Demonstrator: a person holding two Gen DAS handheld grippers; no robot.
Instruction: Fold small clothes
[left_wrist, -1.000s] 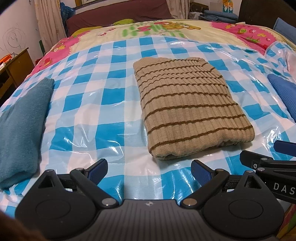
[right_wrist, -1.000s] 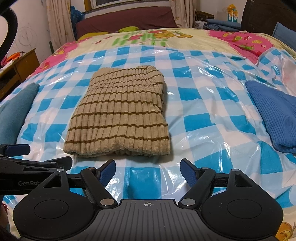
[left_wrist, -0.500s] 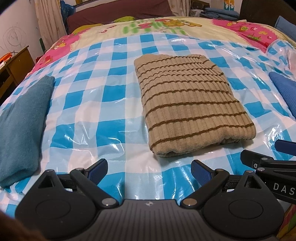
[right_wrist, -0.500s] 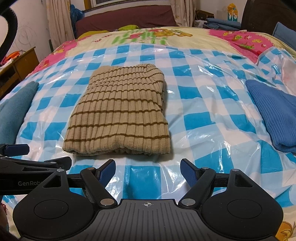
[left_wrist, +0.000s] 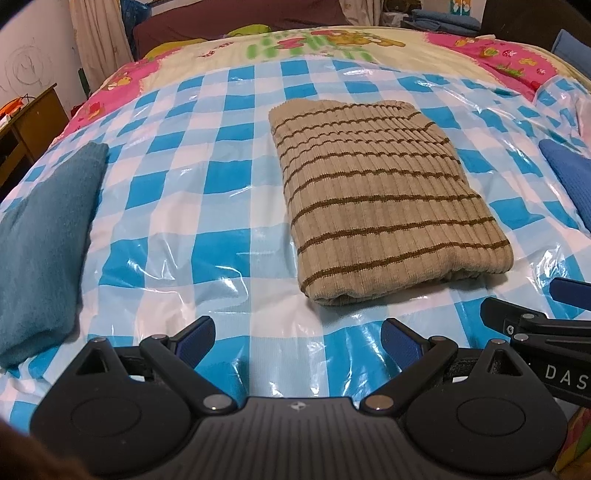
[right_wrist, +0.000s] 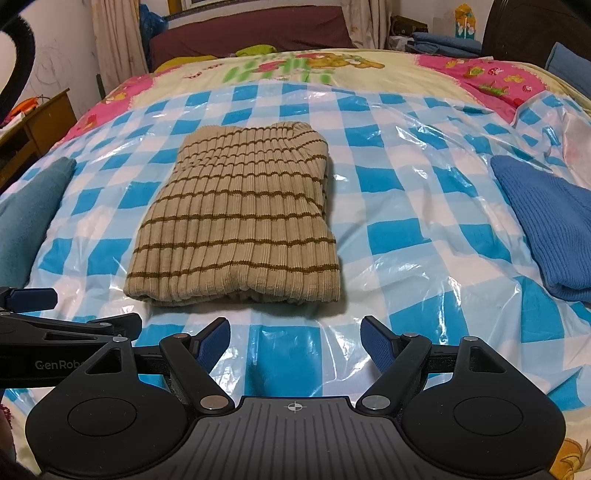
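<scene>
A beige ribbed sweater with brown stripes (left_wrist: 384, 199) (right_wrist: 240, 221) lies folded into a flat rectangle on the blue-and-white checked plastic sheet (left_wrist: 207, 206) (right_wrist: 399, 229) covering the bed. My left gripper (left_wrist: 297, 339) hangs open just short of its near left corner, nothing between the blue pads. My right gripper (right_wrist: 295, 341) is open too, held in front of the sweater's near edge and empty. Each gripper shows at the edge of the other's view: the right gripper (left_wrist: 535, 314) and the left gripper (right_wrist: 66, 314).
A folded teal garment (left_wrist: 40, 243) (right_wrist: 26, 214) lies at the left of the sheet, a folded blue knit (right_wrist: 546, 221) (left_wrist: 569, 173) at the right. A pink and yellow cartoon quilt (right_wrist: 295, 70) covers the far bed. A wooden desk (left_wrist: 26, 125) stands left.
Both grippers have drawn back slightly toward the near edge of the bed; the sweater sits a little farther off in both views. Both stay open, and the sweater has not moved.
</scene>
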